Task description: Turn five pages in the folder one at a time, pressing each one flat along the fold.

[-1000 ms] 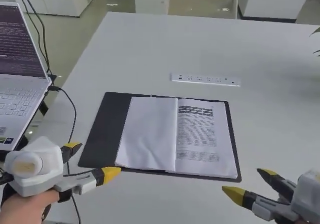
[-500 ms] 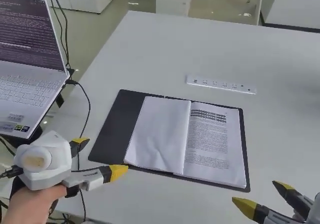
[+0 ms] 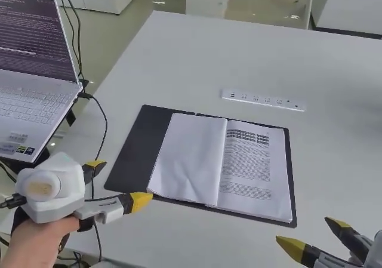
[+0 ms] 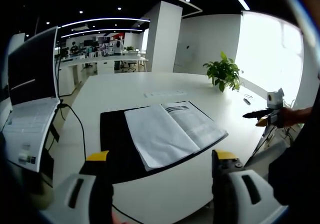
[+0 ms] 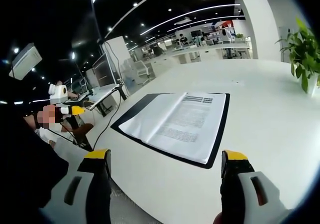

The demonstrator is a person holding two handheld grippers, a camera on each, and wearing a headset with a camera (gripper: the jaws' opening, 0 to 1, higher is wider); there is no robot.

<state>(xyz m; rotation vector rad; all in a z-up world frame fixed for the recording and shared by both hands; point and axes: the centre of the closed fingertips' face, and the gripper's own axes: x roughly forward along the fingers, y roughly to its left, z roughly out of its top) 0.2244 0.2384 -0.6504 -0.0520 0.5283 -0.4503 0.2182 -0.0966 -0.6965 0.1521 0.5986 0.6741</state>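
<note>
Logging both tools as off the work. The left gripper point(image 3: 119, 182) is at the near left of the white table point(image 3: 197, 47), held in a hand point(image 3: 33, 244). Its yellow-tipped jaws stand wide apart with nothing between them. The nearer tip is just off the near edge of the folder point(image 3: 134, 151); I cannot tell whether it touches.

The folder is black and lies open and flat on the table, ahead of both grippers and roughly between them. On it sits a stack of pages point(image 3: 191, 157) opened at the fold. The left leaf is blank white. The right leaf point(image 3: 253, 166) is printed, with a dark block of lines at its top. The left half of the black cover shows bare beside the blank leaf.

The right gripper point(image 3: 310, 234) is low in the right corner of my head view, with its jaws spread wide and empty. It is short of the folder's near right corner and apart from it. In the right gripper view the open folder lies ahead, framed between the two jaws.

A white power strip point(image 3: 262, 99) lies on the table beyond the folder, well apart from it. At the left an open laptop point(image 3: 30, 71) has its screen lit with lines of text, and a dark cable point(image 3: 102, 125) runs from it down past the table edge. In the left gripper view a potted plant point(image 4: 223, 72) stands at the far side of the table
</note>
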